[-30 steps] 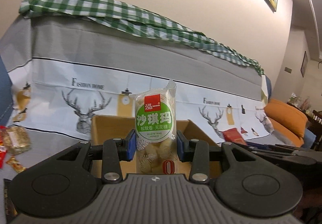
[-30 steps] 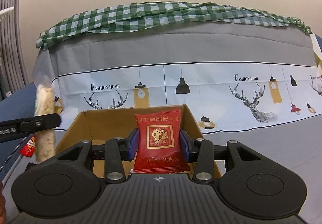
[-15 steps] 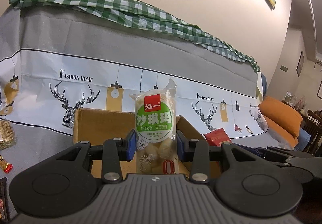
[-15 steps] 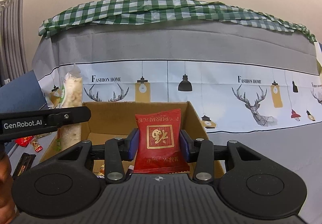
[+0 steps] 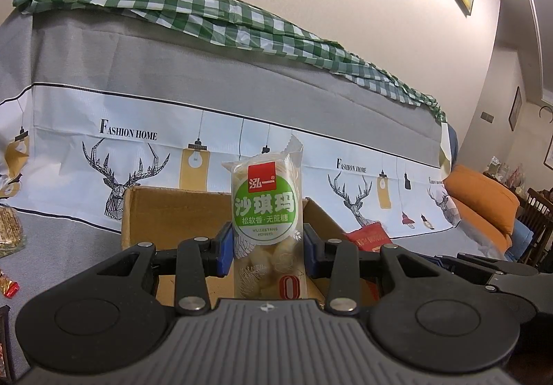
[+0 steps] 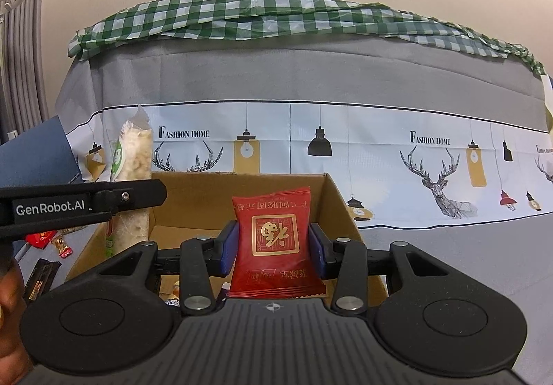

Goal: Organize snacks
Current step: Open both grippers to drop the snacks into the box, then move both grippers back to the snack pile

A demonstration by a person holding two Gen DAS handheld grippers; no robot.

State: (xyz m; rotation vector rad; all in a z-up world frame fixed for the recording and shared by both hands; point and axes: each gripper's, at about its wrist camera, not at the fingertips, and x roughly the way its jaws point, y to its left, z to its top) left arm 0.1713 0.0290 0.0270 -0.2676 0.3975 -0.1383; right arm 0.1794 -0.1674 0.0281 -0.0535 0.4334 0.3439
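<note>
My left gripper [image 5: 266,251] is shut on a clear snack pack with a green label [image 5: 266,212], held upright over the open cardboard box [image 5: 166,212]. My right gripper [image 6: 273,250] is shut on a red snack packet [image 6: 274,239], held over the same box [image 6: 207,198]. In the right wrist view the left gripper's arm [image 6: 83,203] and its snack pack [image 6: 133,156] reach over the box's left side. The red packet [image 5: 368,236] shows at the right in the left wrist view. A few small items lie in the box bottom [image 6: 174,291].
Loose snacks lie on the grey cover left of the box [image 5: 8,232] [image 6: 52,241], with a dark bar [image 6: 39,277]. A sofa back with a deer-print cover [image 6: 311,143] and green check cloth [image 6: 276,18] rises behind. Orange cushions [image 5: 484,205] sit at the right.
Both grippers have moved in over the box. The left gripper with its snack pack has shifted right, further over the box's left side as seen from the right wrist.
</note>
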